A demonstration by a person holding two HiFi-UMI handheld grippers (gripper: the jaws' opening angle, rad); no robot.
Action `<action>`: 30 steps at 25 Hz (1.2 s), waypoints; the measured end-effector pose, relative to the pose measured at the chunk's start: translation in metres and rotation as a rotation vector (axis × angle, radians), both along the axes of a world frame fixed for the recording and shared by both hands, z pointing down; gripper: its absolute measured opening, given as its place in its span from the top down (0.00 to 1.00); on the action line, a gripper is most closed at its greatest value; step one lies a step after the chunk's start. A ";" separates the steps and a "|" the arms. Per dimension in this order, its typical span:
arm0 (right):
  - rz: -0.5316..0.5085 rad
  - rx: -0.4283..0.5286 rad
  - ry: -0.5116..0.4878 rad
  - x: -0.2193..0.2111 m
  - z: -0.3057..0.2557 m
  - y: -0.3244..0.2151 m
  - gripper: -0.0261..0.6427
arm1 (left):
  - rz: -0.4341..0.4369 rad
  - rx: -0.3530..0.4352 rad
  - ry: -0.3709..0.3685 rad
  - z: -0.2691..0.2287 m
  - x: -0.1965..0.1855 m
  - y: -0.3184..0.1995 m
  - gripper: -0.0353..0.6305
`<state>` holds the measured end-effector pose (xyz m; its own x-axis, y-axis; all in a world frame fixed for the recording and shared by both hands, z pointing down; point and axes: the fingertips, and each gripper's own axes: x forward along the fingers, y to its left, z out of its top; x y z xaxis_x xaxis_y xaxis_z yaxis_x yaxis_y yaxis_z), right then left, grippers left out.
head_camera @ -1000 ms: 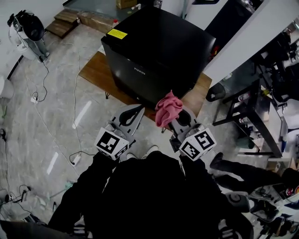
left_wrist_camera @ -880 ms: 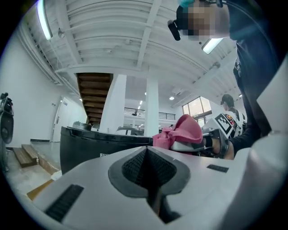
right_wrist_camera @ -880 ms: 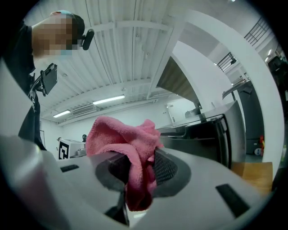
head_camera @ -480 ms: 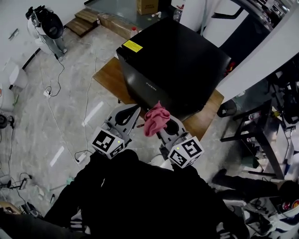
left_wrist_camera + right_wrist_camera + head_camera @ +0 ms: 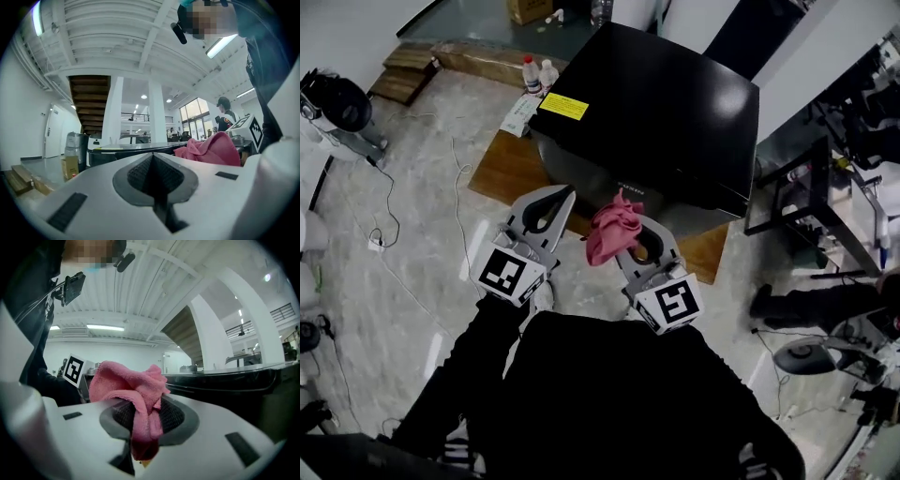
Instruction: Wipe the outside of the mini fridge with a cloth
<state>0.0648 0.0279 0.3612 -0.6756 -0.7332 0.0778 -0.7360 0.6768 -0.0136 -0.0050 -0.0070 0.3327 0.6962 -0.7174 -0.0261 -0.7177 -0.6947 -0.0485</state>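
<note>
Head view: the pink cloth (image 5: 612, 230), bunched at the tip of the right hand-held gripper (image 5: 649, 242), points toward the front of the mini fridge (image 5: 656, 112), near it. Beside it the left hand-held gripper (image 5: 561, 199) aims likewise.

Left gripper view: its jaws are together and empty.

Right gripper view: jaws clamped on the cloth (image 5: 136, 394), with the mini fridge (image 5: 234, 380) beyond.

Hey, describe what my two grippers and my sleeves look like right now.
The left gripper and right gripper are pale grey plastic shells tapering to a point, with dark ribbed pads lining the jaws. Each carries a white cube printed with black square markers: the left cube and the right cube. The sleeves are black.
</note>
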 end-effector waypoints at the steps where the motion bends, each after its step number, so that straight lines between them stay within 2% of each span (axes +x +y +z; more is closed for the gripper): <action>1: 0.043 0.002 0.015 -0.011 0.006 -0.003 0.80 | 0.037 -0.003 0.006 0.005 -0.010 -0.005 0.94; 7: 0.255 0.027 0.073 -0.058 0.023 -0.026 0.80 | 0.220 -0.021 0.020 0.021 -0.053 -0.029 0.94; 11: 0.352 0.036 0.116 -0.071 0.028 -0.030 0.80 | 0.286 -0.032 0.027 0.026 -0.063 -0.030 0.94; 17: 0.429 0.124 0.321 -0.078 0.020 -0.047 0.80 | 0.328 -0.084 0.094 0.035 -0.069 -0.040 0.94; 19: 0.446 0.165 0.397 -0.080 0.016 -0.056 0.80 | 0.324 -0.089 0.095 0.035 -0.069 -0.044 0.94; 24: 0.477 0.317 0.661 -0.086 0.021 -0.085 0.80 | 0.352 -0.064 0.096 0.029 -0.065 -0.050 0.94; 30: 0.514 0.405 0.807 -0.087 0.043 -0.100 0.81 | 0.380 -0.058 0.086 0.039 -0.061 -0.050 0.94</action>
<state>-0.0226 -0.0719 0.4043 -0.1301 -0.9901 0.0518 -0.6267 0.1227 0.7695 -0.0660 -0.0573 0.3713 0.9094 -0.4111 -0.0632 -0.4087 -0.9114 0.0476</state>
